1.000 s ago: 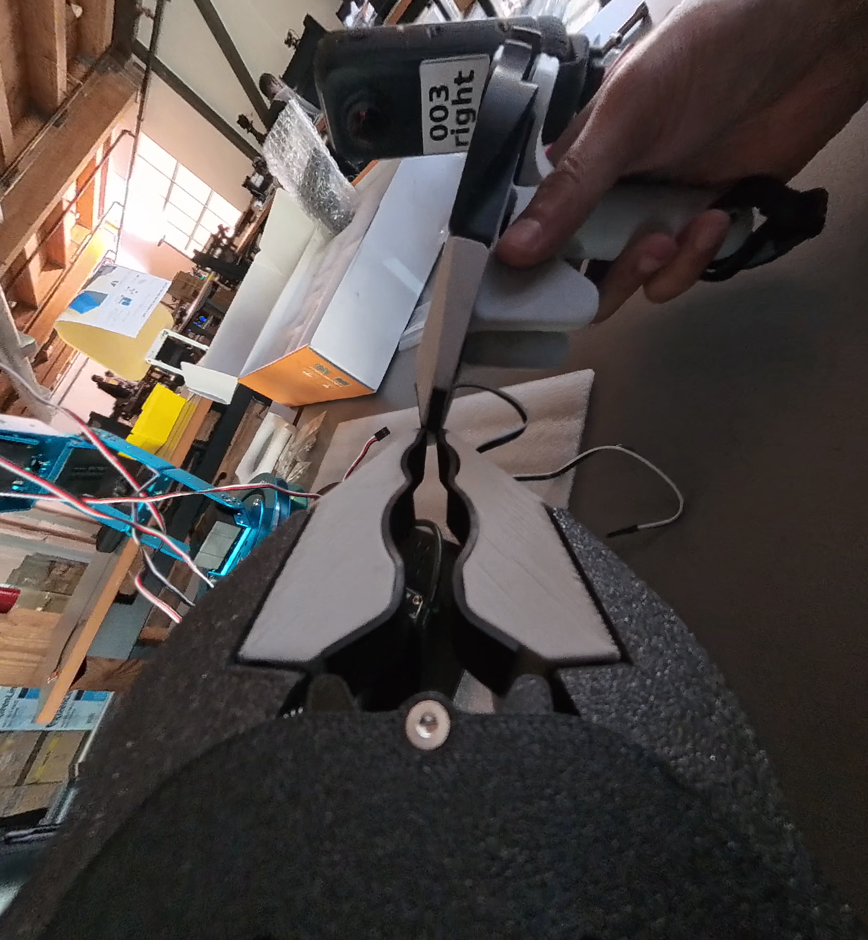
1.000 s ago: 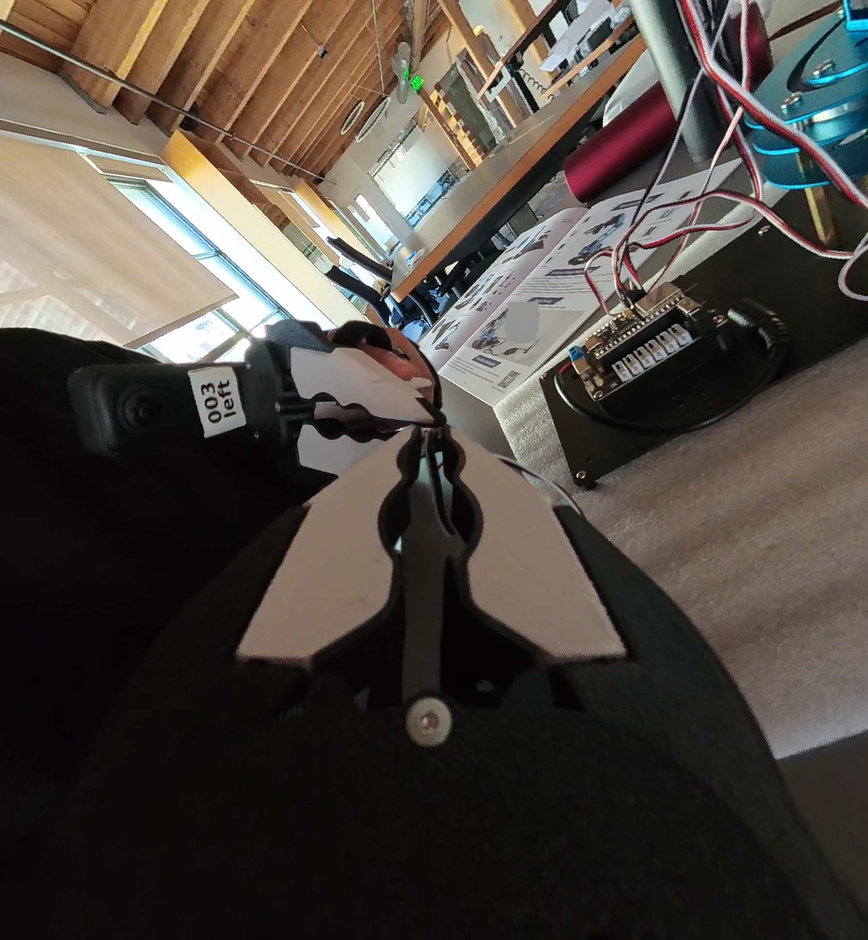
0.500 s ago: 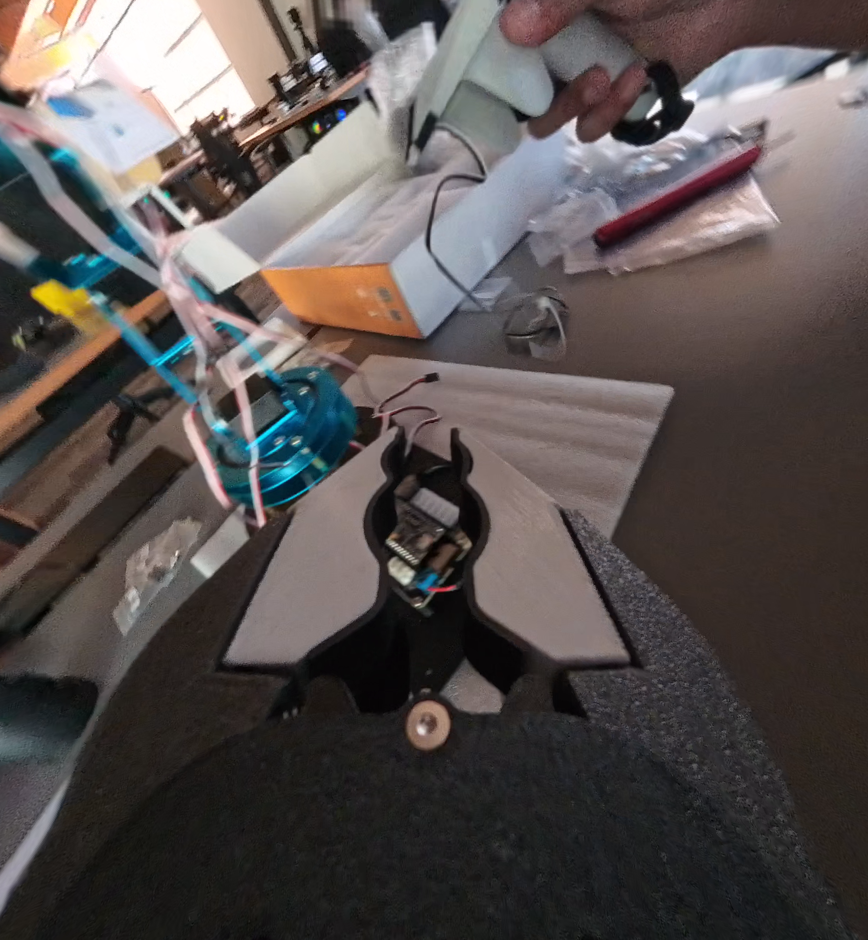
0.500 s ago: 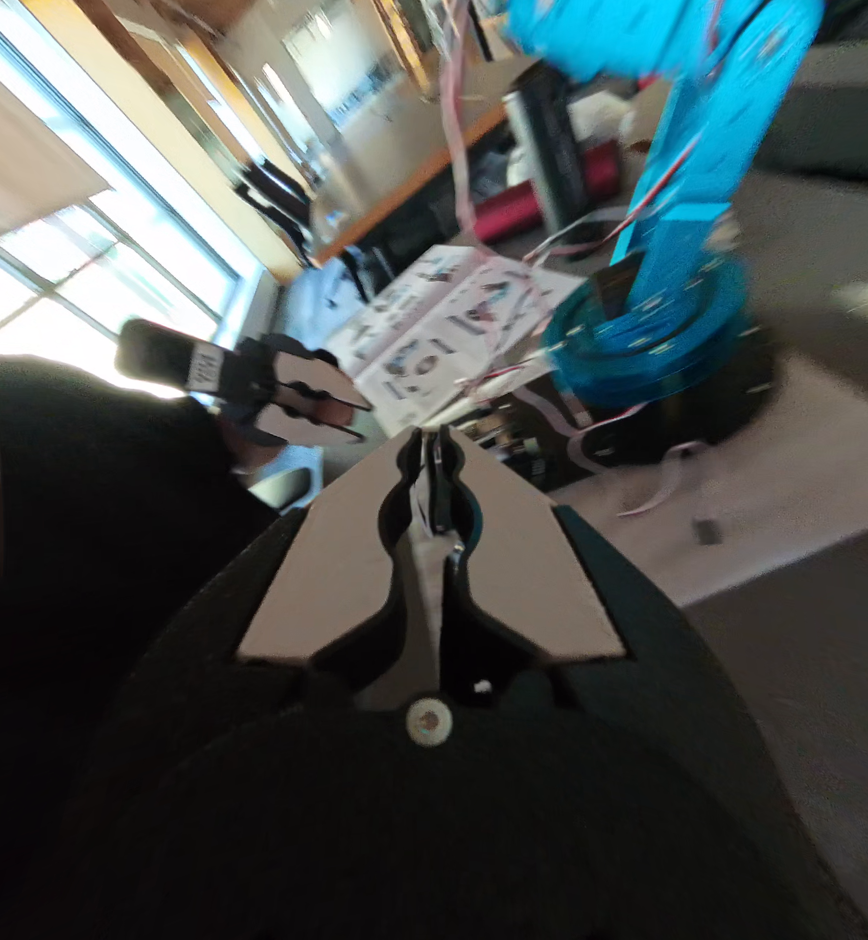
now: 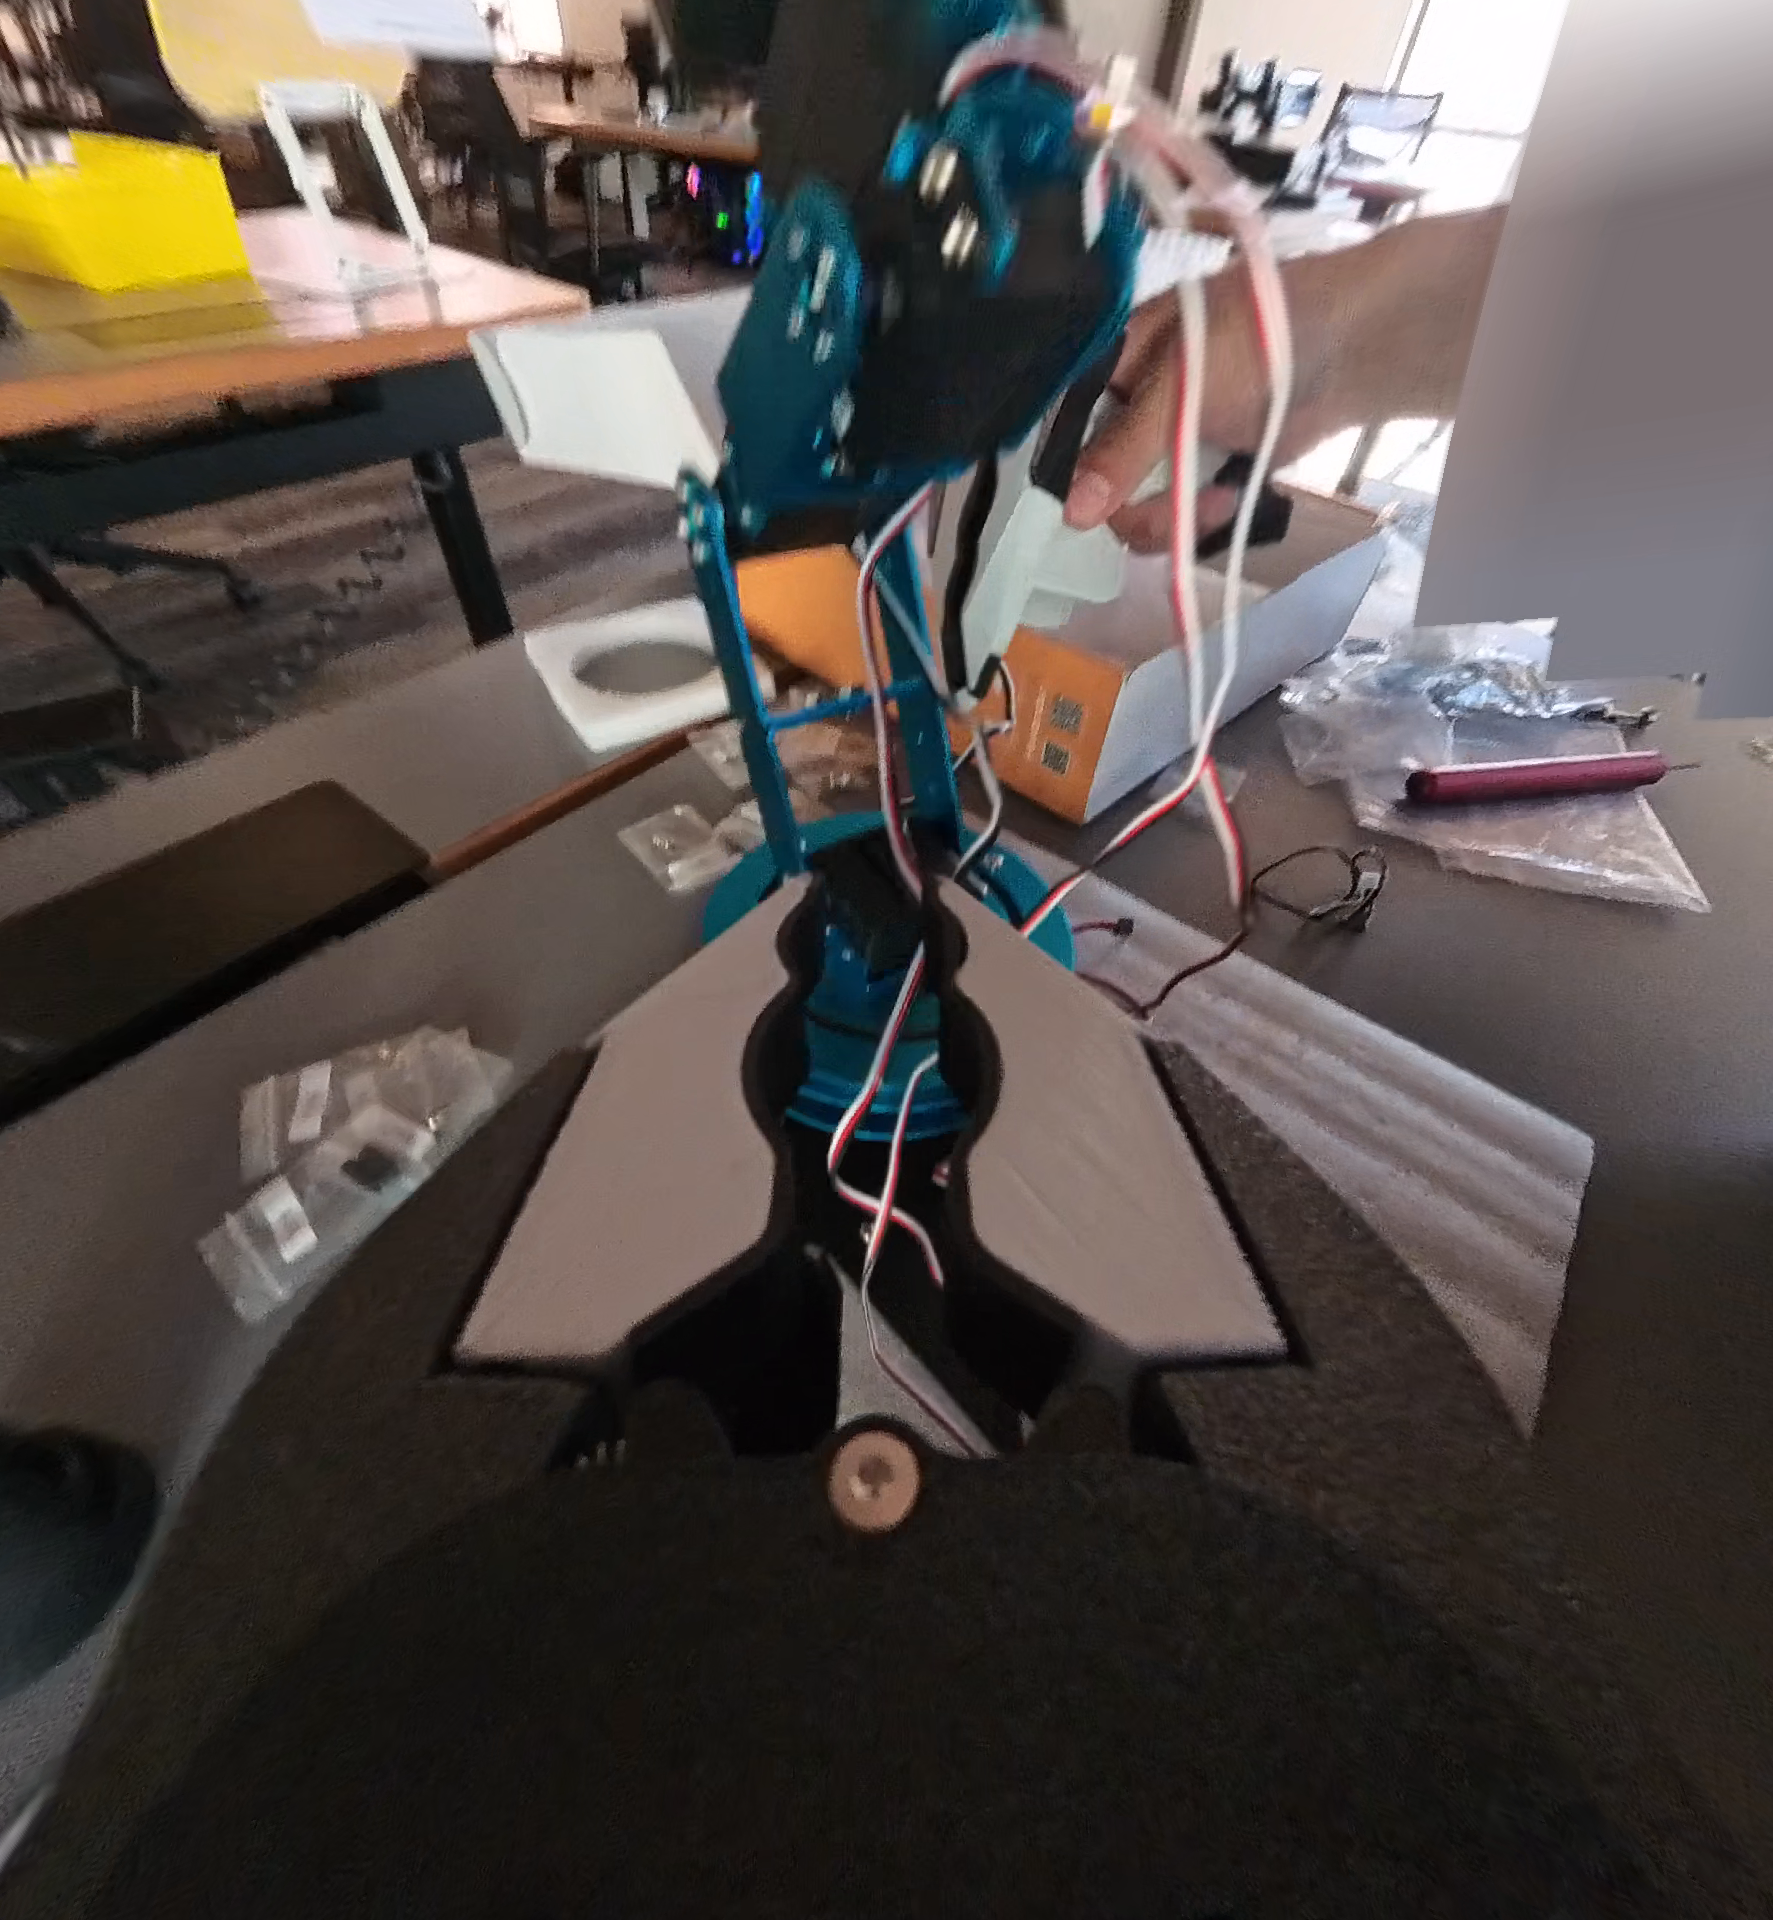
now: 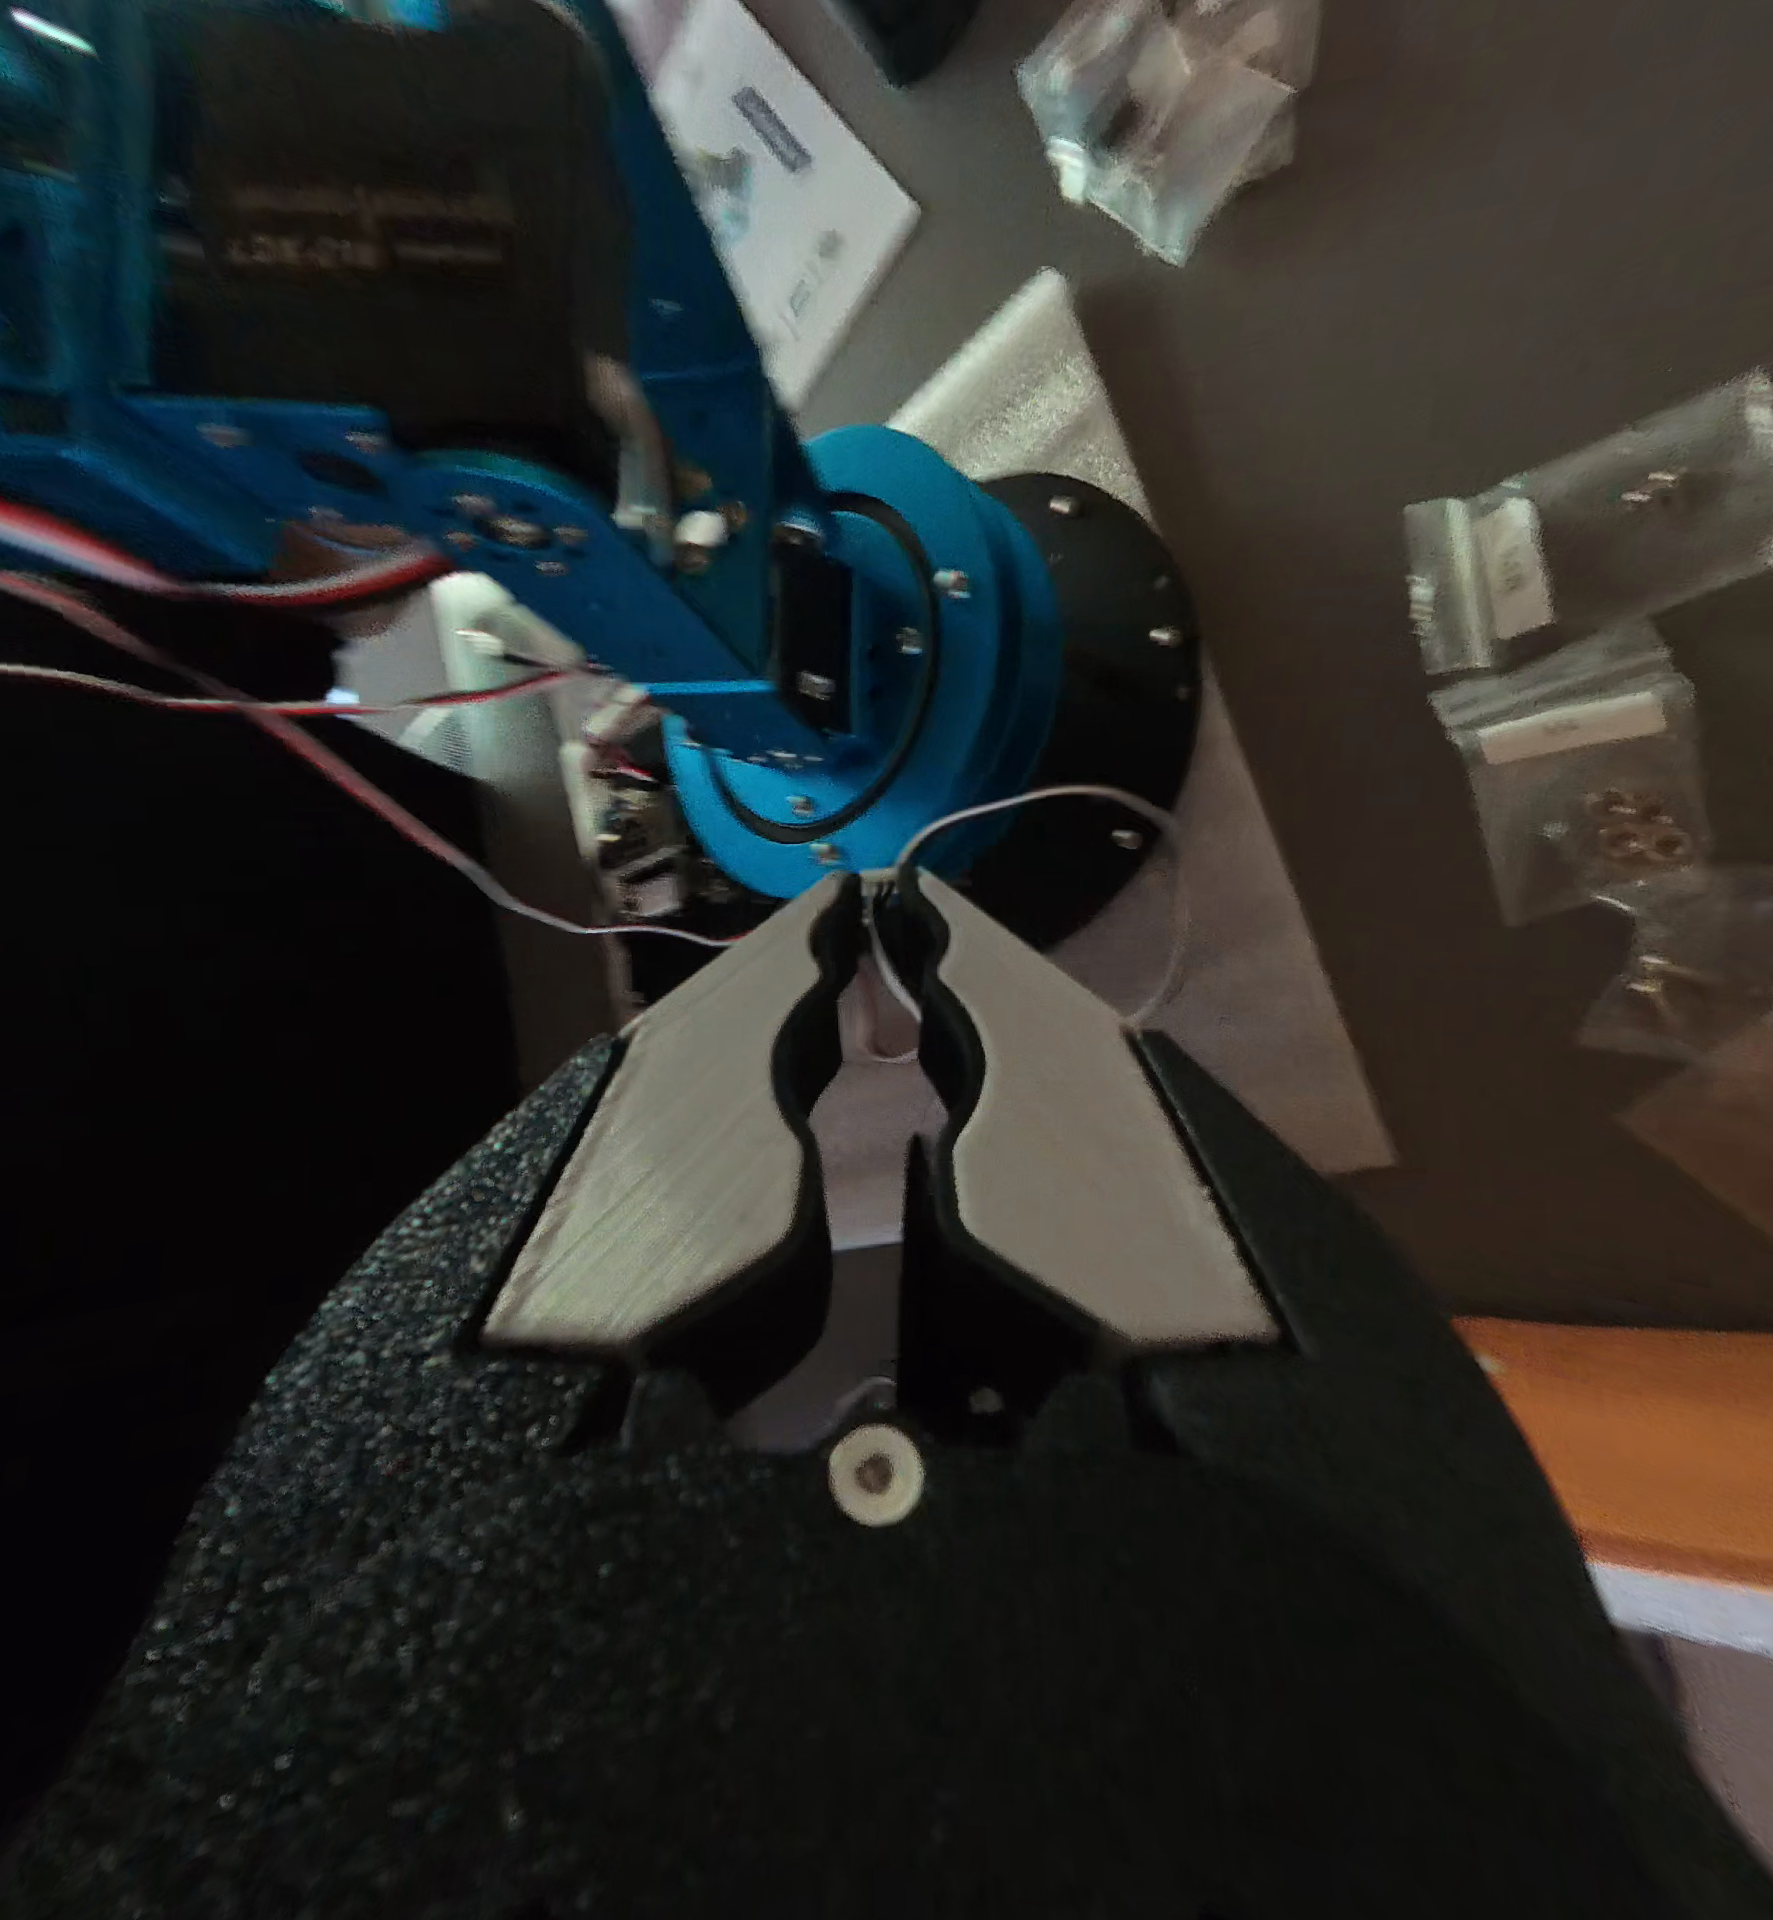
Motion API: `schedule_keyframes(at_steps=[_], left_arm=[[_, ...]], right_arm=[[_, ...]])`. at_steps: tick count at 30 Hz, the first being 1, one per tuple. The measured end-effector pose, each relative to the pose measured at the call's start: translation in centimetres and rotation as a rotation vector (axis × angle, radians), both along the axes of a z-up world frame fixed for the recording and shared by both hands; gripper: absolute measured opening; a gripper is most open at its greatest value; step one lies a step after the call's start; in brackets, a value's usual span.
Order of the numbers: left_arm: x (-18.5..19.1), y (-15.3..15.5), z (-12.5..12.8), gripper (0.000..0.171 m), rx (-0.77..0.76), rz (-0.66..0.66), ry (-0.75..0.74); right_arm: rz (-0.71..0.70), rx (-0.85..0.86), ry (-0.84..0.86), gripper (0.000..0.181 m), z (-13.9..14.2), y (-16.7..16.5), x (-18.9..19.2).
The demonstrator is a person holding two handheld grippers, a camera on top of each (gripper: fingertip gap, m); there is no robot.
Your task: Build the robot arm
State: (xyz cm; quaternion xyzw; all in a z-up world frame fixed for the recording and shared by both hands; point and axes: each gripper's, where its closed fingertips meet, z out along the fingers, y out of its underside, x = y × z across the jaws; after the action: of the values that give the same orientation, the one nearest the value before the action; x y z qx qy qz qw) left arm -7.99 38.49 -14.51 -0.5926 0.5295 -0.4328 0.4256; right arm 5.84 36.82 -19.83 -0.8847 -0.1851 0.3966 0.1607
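A small blue metal robot arm (image 5: 861, 343) with red, white and black servo wires stands on a round blue base (image 5: 861, 1081) on a foam sheet (image 5: 1329, 1122). My left gripper (image 5: 882, 894) is open, its jaws a little apart in front of the base, with loose wires hanging between them. My right gripper (image 6: 877, 888) is shut on the end of a thin white wire (image 6: 1017, 805), right by the blue base ring (image 6: 923, 665) and its black disc (image 6: 1121, 665). In the left wrist view a hand (image 5: 1225, 343) holds that gripper behind the arm.
An orange and white box (image 5: 1152, 707), a dark red tool (image 5: 1526, 779) on plastic bags and small parts bags (image 5: 342, 1143) lie on the dark table. In the right wrist view a booklet (image 6: 788, 208), hardware bags (image 6: 1588, 727) and a circuit board (image 6: 633, 831) surround the base. One gripper's finger ends stand about 15 cm off the other's.
Both grippers have swung from facing each other to facing the blue arm's base. The left jaws have opened from shut. The right gripper keeps its wire and has come close to the base.
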Motion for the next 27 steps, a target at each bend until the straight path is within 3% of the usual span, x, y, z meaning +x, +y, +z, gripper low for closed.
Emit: schedule_keyframes(at_steps=[3, 6, 10, 15, 20, 27], left_arm=[[-0.9, -0.5, 3.8, 0.016, 0.168, 0.024, -0.115], [-1.7, -3.7, 6.8, 0.017, 0.341, 0.009, -0.204], [-0.2, -9.8, 6.7, 0.019, 0.517, -0.041, -0.178], [1.8, -15.6, 5.8, 0.021, 0.730, -0.020, -0.160], [2.2, -20.5, 4.5, 0.007, 0.867, 0.011, -0.152], [2.1, -23.2, 3.9, 0.003, 0.882, 0.080, -0.118]], right_arm=[[-0.035, 0.070, 0.213, 0.005, 4.0, -1.5, -1.1], [-0.060, 0.145, 0.357, 0.005, 7.1, -4.0, -2.6], [-0.030, 0.181, 0.564, 0.004, 10.2, -8.3, -6.3], [0.086, 0.166, 0.663, 0.004, 10.3, -14.4, -11.5], [0.142, 0.150, 0.691, 0.005, 9.4, -18.5, -13.4], [0.177, 0.180, 0.668, 0.005, 9.0, -21.2, -13.5]])
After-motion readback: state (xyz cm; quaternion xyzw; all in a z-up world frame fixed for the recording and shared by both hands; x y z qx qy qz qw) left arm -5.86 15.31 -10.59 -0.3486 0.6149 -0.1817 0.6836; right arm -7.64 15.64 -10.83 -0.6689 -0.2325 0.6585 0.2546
